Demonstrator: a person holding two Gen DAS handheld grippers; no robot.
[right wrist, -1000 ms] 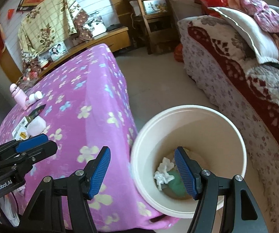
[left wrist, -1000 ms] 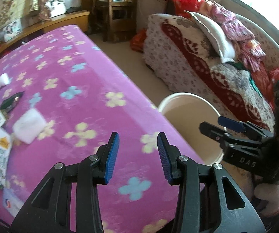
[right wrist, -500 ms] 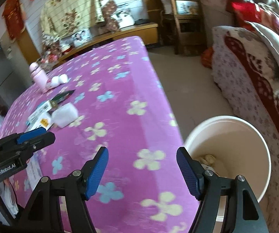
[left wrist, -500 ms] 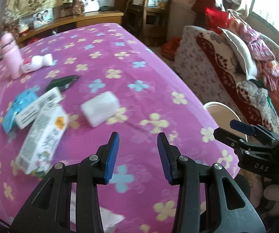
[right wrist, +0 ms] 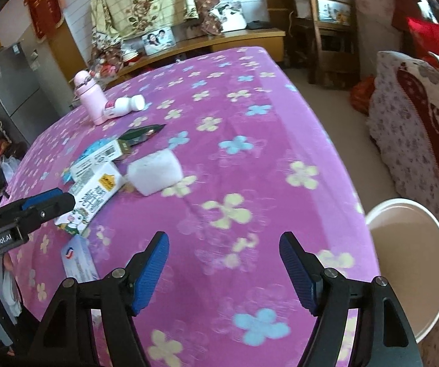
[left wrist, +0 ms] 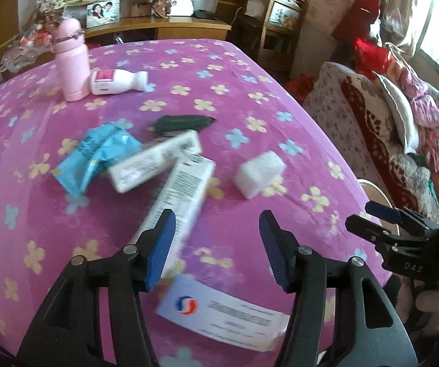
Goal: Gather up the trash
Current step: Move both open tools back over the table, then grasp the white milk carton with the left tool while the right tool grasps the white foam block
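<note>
Left tool and right tool both gape, empty — bin cut off at frame edge.

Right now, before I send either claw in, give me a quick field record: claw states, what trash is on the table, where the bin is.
left claw: open, empty, above the table's near edge
right claw: open, empty, over the cloth
surface: table in purple flowered cloth
trash candidates: white block; milk carton; long white box; blue wrapper; dark green packet; white card
other items: pink bottle upright; white bottle lying against it
bin: cream bucket, on the floor off the table's right edge
bucket contents: not visible
</note>
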